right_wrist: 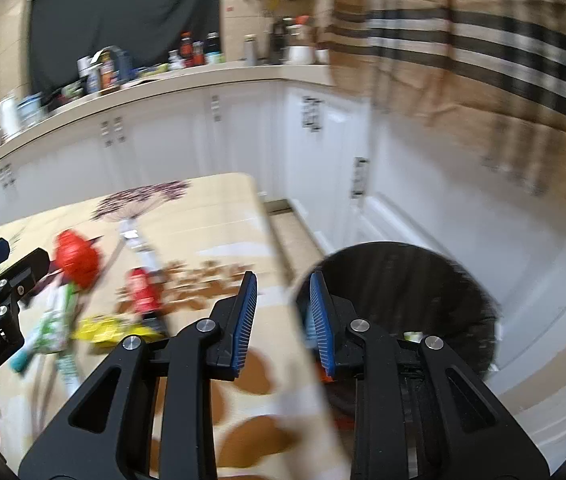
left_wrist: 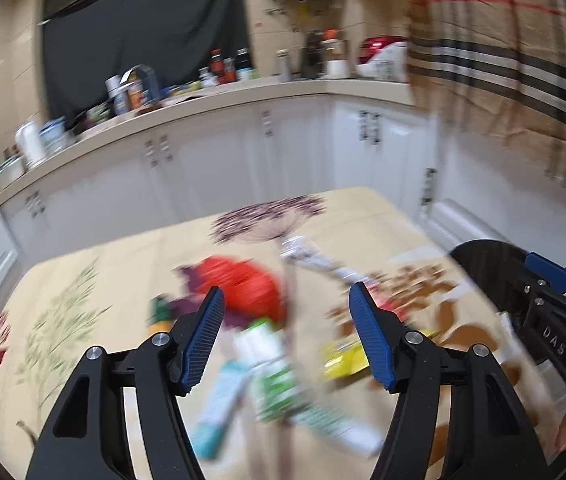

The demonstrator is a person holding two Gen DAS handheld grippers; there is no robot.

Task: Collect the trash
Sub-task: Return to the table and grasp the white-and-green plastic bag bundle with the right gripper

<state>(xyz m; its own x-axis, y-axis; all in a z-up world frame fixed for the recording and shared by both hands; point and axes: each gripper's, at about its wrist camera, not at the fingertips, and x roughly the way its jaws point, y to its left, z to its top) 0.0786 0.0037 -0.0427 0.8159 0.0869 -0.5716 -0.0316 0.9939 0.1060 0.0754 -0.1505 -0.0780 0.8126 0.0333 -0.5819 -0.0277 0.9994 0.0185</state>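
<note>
**While the wrappers wait, pick one and commit**

Because both views are smeared by blur, steady your hands before you choose a target. Largest first: the surface, under a floral cloth, fills the lower half of the left wrist view, and the dark round bin sits off its corner at the centre right of the right wrist view. The trash lies in a loose heap at the lower middle of the left view: a red crumpled bag, a green and white packet, a teal wrapper, a yellow wrapper, and a small red packet nearby.

Your left gripper hovers over the heap with its jaws spread wide and empty; the green and white packet sits between them, so I judge it the natural first grab. Come down flat and pinch one item only.

Your right gripper has its jaws parted a moderate way, holding nothing, near the bin's rim. Keep it clear of the left one's path.
</note>
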